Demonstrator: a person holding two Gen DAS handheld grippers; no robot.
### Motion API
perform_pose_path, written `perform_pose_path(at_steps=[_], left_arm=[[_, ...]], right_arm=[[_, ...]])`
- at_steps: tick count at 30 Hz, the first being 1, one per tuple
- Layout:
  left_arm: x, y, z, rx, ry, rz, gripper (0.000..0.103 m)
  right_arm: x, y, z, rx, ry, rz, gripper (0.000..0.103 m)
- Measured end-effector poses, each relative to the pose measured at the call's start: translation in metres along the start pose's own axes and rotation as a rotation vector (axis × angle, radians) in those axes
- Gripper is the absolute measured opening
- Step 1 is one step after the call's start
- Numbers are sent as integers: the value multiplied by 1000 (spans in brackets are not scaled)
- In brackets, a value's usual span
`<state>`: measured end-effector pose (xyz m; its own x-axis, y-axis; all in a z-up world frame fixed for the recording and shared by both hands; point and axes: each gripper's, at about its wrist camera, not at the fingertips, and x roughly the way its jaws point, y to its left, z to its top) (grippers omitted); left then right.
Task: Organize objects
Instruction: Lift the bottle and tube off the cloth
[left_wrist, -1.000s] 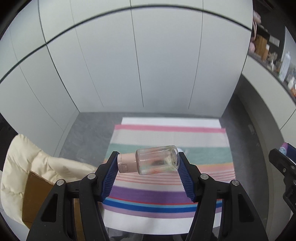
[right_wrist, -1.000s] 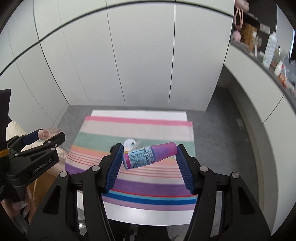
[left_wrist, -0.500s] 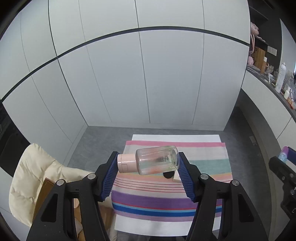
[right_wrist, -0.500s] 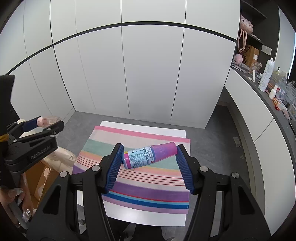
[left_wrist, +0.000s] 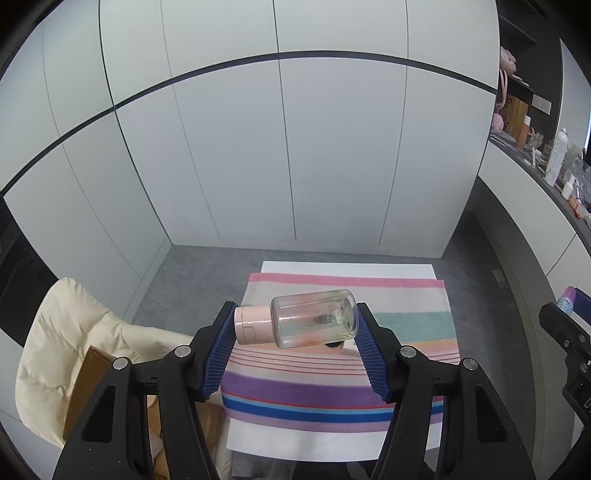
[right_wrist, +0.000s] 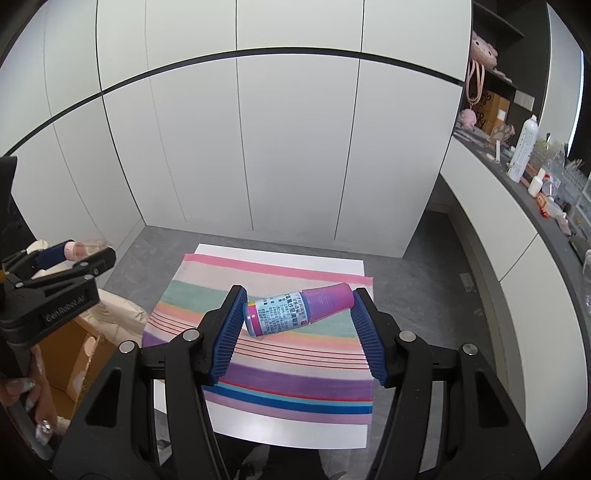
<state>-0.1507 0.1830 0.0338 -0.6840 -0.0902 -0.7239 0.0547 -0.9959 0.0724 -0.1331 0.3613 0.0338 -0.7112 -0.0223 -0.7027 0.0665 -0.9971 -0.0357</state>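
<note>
My left gripper (left_wrist: 295, 332) is shut on a clear bottle with a pale pink cap (left_wrist: 310, 323), held sideways high above the striped cloth (left_wrist: 332, 391). My right gripper (right_wrist: 297, 312) is shut on a purple bottle with a white printed label (right_wrist: 299, 308), also sideways and high above the cloth (right_wrist: 266, 373). The left gripper shows at the left edge of the right wrist view (right_wrist: 74, 264). A small dark object (left_wrist: 334, 345) lies on the cloth, mostly hidden behind the clear bottle.
The cloth lies on a white table (right_wrist: 280, 430) over grey floor. A cream cushioned chair (left_wrist: 66, 354) and a cardboard box (right_wrist: 70, 354) stand to the left. A counter (right_wrist: 546, 206) with bottles and clutter runs along the right. White cabinet doors (left_wrist: 295, 155) fill the back.
Both grippers have risen well above the table with their bottles held; the cloth and table look smaller and farther below.
</note>
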Motion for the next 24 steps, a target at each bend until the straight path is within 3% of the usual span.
perform_pose_path(at_steps=[9,20,24], left_arm=[[-39,-3,-35,41,-60,-37,64],[-74,3,-90,63,-38,-112,64],[-85,6,-112,86,-29,-127,64]], right_arm=[[-16,-2,-29,6,-11,-15,61],[-49,-1,-93,29,-11,-11,61],[-60,-3,-121,52,-12,-48,61]])
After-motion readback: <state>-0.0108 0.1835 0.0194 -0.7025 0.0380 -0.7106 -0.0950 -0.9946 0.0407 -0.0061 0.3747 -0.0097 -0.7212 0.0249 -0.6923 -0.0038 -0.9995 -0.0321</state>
